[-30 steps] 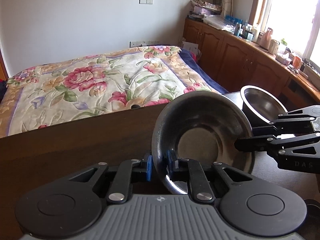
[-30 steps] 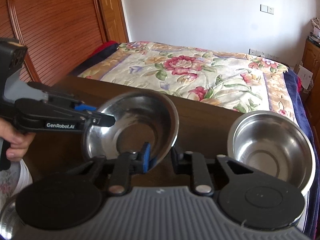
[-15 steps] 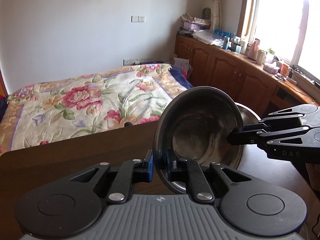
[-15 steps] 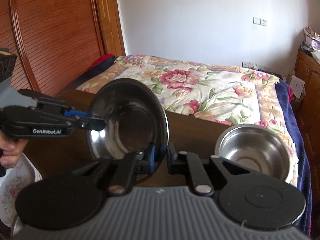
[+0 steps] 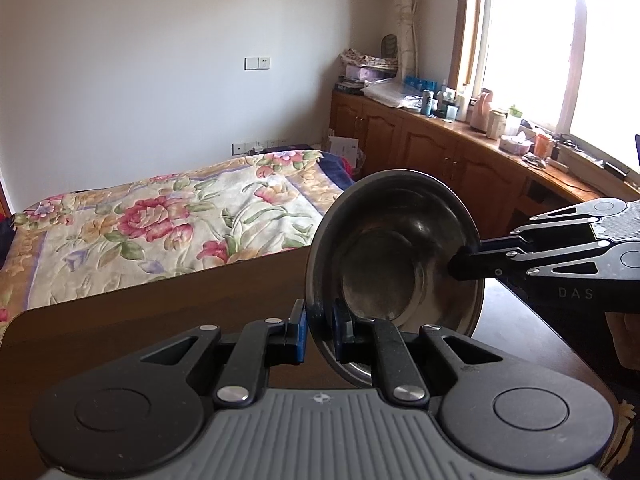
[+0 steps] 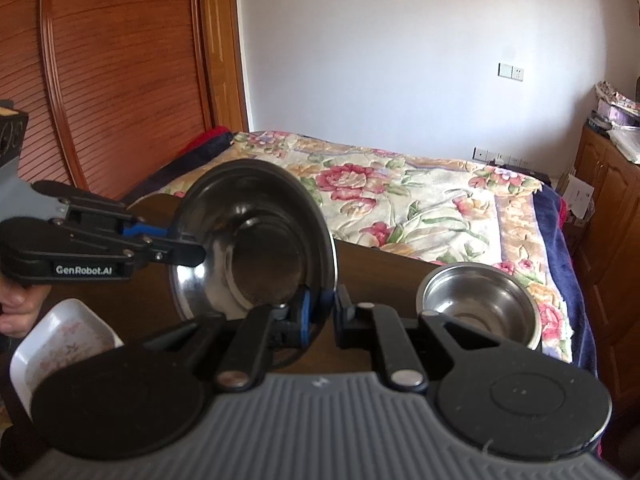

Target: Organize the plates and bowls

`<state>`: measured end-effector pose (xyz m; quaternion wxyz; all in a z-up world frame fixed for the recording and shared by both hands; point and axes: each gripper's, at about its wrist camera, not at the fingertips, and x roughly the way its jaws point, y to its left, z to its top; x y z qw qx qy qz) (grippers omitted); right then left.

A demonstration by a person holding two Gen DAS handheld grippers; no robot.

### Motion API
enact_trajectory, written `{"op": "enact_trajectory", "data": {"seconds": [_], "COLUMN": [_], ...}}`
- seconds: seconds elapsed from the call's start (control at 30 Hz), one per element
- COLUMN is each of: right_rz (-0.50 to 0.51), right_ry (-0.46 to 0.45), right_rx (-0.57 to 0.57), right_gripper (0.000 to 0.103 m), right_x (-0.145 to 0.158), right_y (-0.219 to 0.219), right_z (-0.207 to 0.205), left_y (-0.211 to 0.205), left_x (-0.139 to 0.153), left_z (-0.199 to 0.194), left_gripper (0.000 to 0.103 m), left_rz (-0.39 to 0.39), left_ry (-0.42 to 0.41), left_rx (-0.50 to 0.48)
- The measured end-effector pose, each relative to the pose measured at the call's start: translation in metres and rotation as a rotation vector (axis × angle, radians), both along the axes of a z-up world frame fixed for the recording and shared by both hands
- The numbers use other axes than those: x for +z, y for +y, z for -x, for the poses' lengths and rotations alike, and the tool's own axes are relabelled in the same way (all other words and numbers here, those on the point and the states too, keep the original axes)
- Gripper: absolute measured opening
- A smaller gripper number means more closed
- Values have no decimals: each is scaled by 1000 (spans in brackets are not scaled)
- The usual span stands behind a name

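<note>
Both grippers hold one shallow steel bowl (image 5: 394, 248) by opposite rim edges, lifted above the dark wooden table (image 5: 160, 312) and tipped almost on edge. My left gripper (image 5: 319, 330) is shut on its near rim. My right gripper (image 6: 322, 312) is shut on the rim of the same bowl (image 6: 256, 240) and shows from the side in the left wrist view (image 5: 464, 268). The left gripper shows at the left of the right wrist view (image 6: 192, 250). A second, deeper steel bowl (image 6: 478, 304) stands upright on the table to the right.
A white rectangular dish (image 6: 60, 344) lies on the table at the left, beside the person's hand (image 6: 16, 308). A bed with a floral cover (image 6: 400, 196) lies beyond the table. Wooden cabinets (image 5: 460, 160) run under the window at the right.
Both grippers have raised the shallow bowl off the table and tipped it from nearly flat to almost on edge. The deeper bowl has stayed on the table.
</note>
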<state>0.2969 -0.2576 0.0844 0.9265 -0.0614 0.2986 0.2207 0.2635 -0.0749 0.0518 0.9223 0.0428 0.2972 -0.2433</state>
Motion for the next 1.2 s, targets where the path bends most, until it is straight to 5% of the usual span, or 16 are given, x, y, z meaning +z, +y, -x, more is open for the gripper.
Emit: {"op": "enact_trajectory", "data": {"seconds": [0.57,1.2], "right_rz": [40,63], "right_ry": [-34,19], "right_rx": [-6,-6], "right_gripper": [14,14], "right_x": [6,-26], "right_y": [0,-4], "right_z": [51,88], "left_y": [6,-2], "left_x": [-11,-45], "left_z": [59,88], "left_gripper": [40,40], "left_rz": [44,21], "left_ry": [-2,58], "left_rx": [-44,-77]}}
